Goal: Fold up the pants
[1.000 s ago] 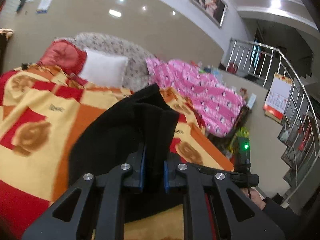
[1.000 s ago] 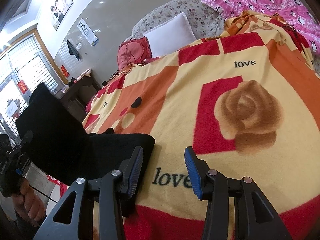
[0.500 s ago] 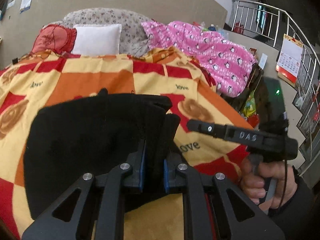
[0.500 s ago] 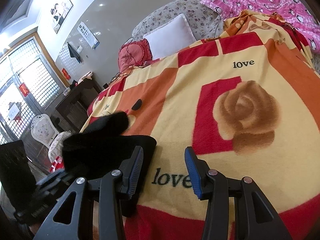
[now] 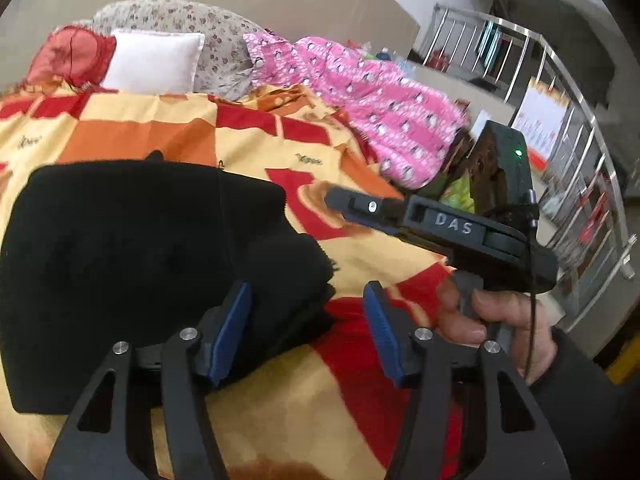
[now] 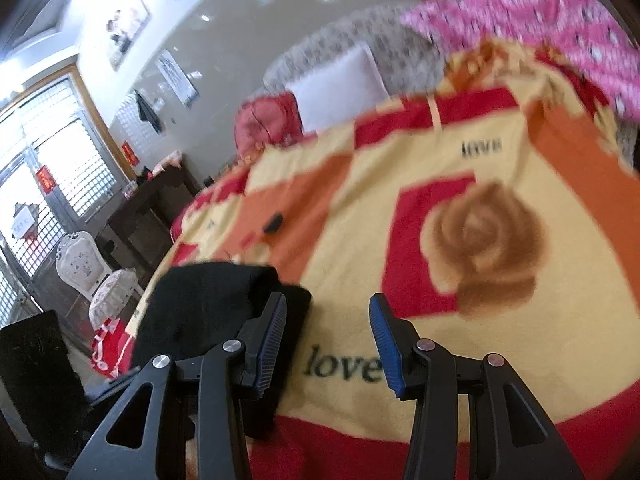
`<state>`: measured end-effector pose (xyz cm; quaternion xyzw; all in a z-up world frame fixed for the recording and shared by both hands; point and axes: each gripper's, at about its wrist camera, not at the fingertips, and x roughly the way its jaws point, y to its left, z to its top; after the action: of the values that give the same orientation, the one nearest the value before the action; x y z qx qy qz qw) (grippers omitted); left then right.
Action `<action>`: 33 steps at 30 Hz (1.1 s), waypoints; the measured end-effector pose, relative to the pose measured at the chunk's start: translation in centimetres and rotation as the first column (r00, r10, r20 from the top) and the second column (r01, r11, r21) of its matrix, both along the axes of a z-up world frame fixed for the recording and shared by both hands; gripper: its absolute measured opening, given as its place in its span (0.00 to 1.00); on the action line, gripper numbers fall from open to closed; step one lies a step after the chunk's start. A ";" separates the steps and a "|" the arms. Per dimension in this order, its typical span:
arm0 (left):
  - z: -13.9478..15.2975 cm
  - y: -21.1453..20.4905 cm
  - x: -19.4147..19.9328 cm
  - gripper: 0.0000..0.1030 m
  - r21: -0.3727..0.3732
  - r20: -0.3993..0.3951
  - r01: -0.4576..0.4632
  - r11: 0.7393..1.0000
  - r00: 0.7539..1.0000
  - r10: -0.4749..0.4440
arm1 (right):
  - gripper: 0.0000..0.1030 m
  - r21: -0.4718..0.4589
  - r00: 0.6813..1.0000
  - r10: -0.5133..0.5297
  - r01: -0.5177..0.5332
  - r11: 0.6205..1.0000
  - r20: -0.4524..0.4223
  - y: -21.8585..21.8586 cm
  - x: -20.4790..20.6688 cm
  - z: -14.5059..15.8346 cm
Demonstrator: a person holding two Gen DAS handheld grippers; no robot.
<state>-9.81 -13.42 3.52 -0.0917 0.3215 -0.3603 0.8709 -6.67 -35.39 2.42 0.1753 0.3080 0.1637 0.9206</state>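
Your black pants [image 5: 132, 264] sit folded on the left of the blanket [image 5: 360, 264]. Your left gripper [image 5: 306, 330] is opening up — the fabric's edge is between the jaws, but the pads aren't pressing it. Over to the right, your right gripper [image 6: 328, 336] is parted about halfway — nothing in it, just the blanket's "love" print underneath.

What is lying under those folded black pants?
The folded black pants lie on a fleece blanket of red, orange and yellow squares. Its pattern shows all around them; the part directly beneath is covered.
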 end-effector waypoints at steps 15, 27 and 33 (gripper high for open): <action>-0.1 4.8 -2.3 0.55 -0.222 -0.109 0.123 0.967 0.983 -0.150 | 0.20 -0.098 0.832 0.529 -0.548 0.831 -0.170 9.8 3.0 -0.4; -2.1 13.3 0.8 0.50 -0.282 -0.256 -0.247 0.927 0.951 0.175 | 0.00 -0.310 0.902 0.410 -0.431 0.847 -0.134 8.3 1.2 -0.6; -2.1 12.1 0.3 0.45 -0.212 -0.214 -0.233 0.949 0.959 0.188 | 0.02 -0.359 0.916 0.386 -0.398 0.844 -0.106 9.3 0.4 0.2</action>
<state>-9.56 -1.33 1.40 -0.2621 0.3470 -0.2898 0.8526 -6.26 -26.08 2.63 -0.0671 0.3762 0.2841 0.8794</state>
